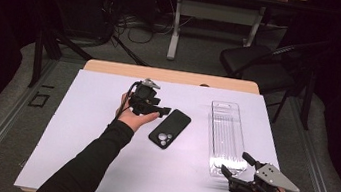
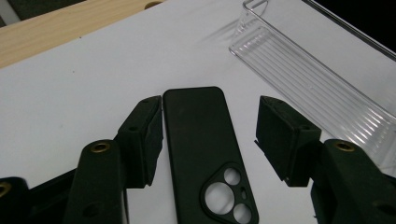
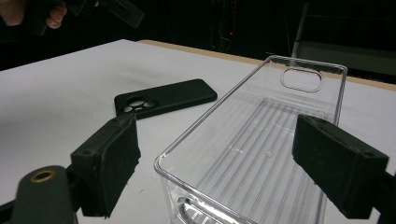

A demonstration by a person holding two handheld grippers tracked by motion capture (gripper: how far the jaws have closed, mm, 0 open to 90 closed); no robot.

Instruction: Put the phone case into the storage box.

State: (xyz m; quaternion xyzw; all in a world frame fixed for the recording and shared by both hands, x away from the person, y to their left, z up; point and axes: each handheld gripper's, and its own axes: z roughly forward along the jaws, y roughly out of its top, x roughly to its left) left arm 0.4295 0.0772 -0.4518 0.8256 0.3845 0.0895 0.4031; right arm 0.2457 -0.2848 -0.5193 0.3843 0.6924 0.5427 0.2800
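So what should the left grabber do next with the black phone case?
Probably close: the left gripper is open with its jaws either side of the phone case, which lies flat on the white table, not yet gripped.

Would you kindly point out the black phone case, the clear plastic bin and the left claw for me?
black phone case (image 1: 170, 128): high view, middle of its back.
clear plastic bin (image 3: 256, 140): right gripper view, ribbed floor.
left claw (image 2: 210, 135): left gripper view, midway between its fingertips.
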